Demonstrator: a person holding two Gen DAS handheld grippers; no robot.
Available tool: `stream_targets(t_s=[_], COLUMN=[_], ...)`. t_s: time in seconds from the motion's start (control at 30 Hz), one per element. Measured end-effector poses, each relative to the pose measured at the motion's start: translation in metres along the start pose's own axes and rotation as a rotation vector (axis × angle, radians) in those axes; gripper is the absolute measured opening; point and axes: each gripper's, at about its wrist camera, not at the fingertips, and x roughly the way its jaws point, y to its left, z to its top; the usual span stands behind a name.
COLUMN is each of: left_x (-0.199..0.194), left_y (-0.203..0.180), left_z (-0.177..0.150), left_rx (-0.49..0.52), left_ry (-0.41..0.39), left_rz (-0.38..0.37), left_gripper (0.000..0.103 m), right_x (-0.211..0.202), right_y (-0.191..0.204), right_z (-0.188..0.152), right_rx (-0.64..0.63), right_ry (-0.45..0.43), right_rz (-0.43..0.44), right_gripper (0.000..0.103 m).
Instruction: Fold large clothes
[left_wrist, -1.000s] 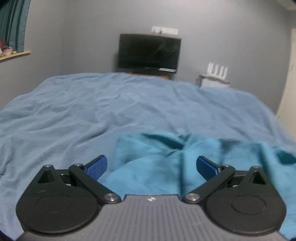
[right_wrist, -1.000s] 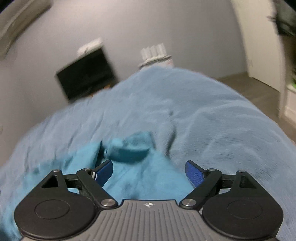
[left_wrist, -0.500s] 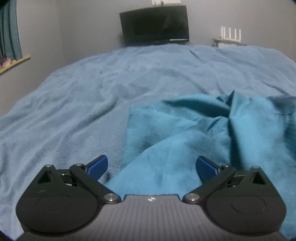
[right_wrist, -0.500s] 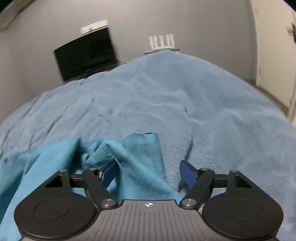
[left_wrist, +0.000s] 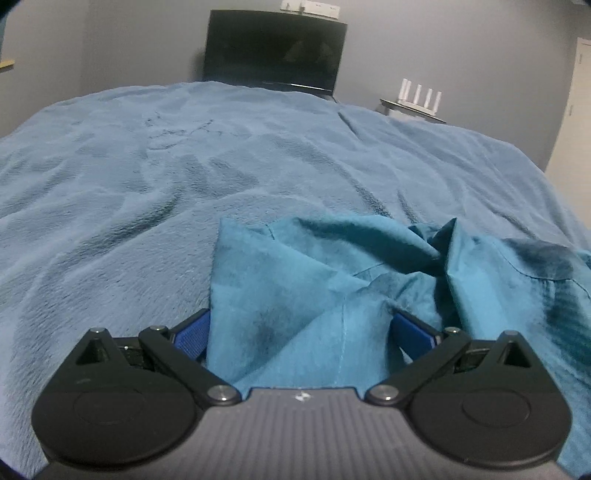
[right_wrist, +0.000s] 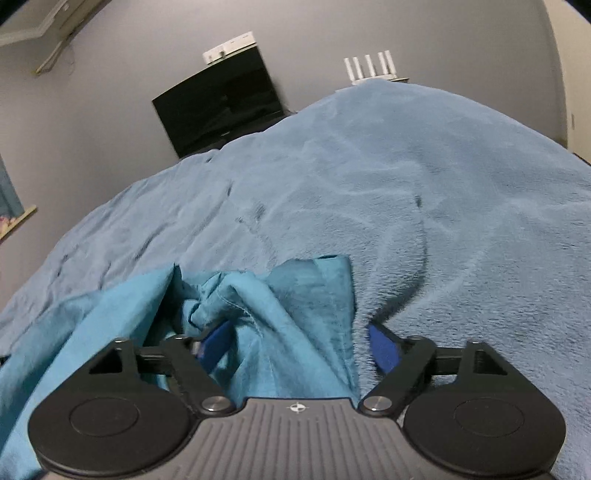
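A crumpled teal garment (left_wrist: 332, 280) lies on the blue bed blanket (left_wrist: 184, 166). My left gripper (left_wrist: 301, 334) is low over the garment's left corner, open wide, with cloth filling the gap between its blue pads; the pads do not squeeze it. In the right wrist view the garment's right corner (right_wrist: 288, 295) bunches between the fingers of my right gripper (right_wrist: 301, 343). Its jaws are opening: the left pad is half buried in a fold, while the right pad (right_wrist: 384, 350) stands clear of the cloth edge over the blanket (right_wrist: 443, 203).
A dark TV (left_wrist: 275, 48) stands against the grey wall beyond the bed's far end. A white router (left_wrist: 419, 96) sits on a small stand to its right. A pale door (left_wrist: 576, 92) is at the far right, a window sill (right_wrist: 14, 221) at the left.
Both grippers have come down and forward onto the garment, so cloth now sits between each pair of fingers. The right jaws narrowed briefly, then widened again.
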Motion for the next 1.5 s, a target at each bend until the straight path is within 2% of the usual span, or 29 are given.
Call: stream_targets(t_s=[0.07,0.17,0.37,0.43,0.53,0.6,0.7,0.73,0.8,0.87,0.97,1.03,1.07,1.1,1.17,1.27,1.33,1.37,1.4,1.5], left_x=[0.006,0.006,-0.002,-0.002,-0.004,-0.004,-0.004,-0.004,-0.004,-0.004,-0.003,-0.003,-0.005,-0.007,-0.015,-0.027,-0.037,-0.042,-0.047,-0.062], left_y=[0.003,0.004,-0.011,-0.013,-0.016,-0.017,-0.015,-0.014,-0.012,-0.010,-0.003,0.002,0.004,0.005,0.002,-0.017,-0.036,-0.044,-0.049,-0.055], left_z=[0.001,-0.004,-0.008,-0.008,-0.009,-0.010,-0.010,-0.010,-0.010,-0.010,-0.010,-0.010,-0.009,-0.008,-0.006,-0.002,0.002,0.005,0.008,0.019], left_rx=[-0.002,-0.008,0.070,0.082,0.094,0.098,0.091,0.086,0.076,0.062,0.021,-0.015,-0.036,-0.048,-0.030,0.057,0.134,0.162,0.173,0.169], left_ry=[0.006,-0.015,-0.058,-0.061,-0.062,-0.061,-0.061,-0.059,-0.055,-0.050,-0.038,-0.020,-0.007,-0.001,-0.005,-0.045,-0.096,-0.124,-0.146,-0.228], left_rz=[-0.014,-0.017,0.014,0.024,0.036,0.039,0.033,0.030,0.023,0.014,-0.015,-0.057,-0.085,-0.109,-0.121,-0.059,0.002,0.014,0.016,0.004], left_gripper=[0.103,0.103,0.090,0.090,0.090,0.090,0.090,0.090,0.090,0.090,0.088,0.077,0.065,0.054,0.042,0.033,0.026,0.018,0.011,0.006], right_x=[0.004,0.005,0.003,-0.002,-0.007,-0.009,-0.007,-0.002,0.005,0.010,0.018,0.021,0.020,0.019,0.013,0.005,-0.005,-0.010,-0.018,-0.037], right_y=[0.003,0.005,0.010,0.010,0.027,0.043,0.053,0.052,0.042,0.027,0.002,-0.011,-0.013,-0.013,0.002,0.033,0.056,0.066,0.073,0.090], right_z=[-0.001,-0.003,-0.003,-0.004,-0.007,-0.010,-0.011,-0.009,-0.006,0.000,0.003,0.003,0.003,0.002,0.001,-0.002,-0.006,-0.006,-0.006,-0.004], right_rx=[-0.025,-0.034,-0.091,-0.101,-0.194,-0.301,-0.376,-0.363,-0.303,-0.206,-0.050,0.019,0.031,0.019,-0.074,-0.253,-0.377,-0.419,-0.447,-0.520], right_ry=[-0.007,-0.025,-0.051,-0.065,-0.106,-0.145,-0.142,-0.102,-0.056,-0.019,0.042,0.066,0.062,0.053,0.023,-0.022,-0.081,-0.118,-0.158,-0.280], right_rz=[-0.033,-0.036,-0.052,-0.066,-0.151,-0.215,-0.161,-0.147,-0.123,-0.079,0.006,0.059,0.082,0.102,0.092,0.015,-0.043,-0.059,-0.064,-0.080], right_gripper=[0.091,0.092,0.090,0.090,0.092,0.092,0.087,0.084,0.083,0.090,0.092,0.091,0.080,0.074,0.052,0.038,0.034,0.030,0.029,0.027])
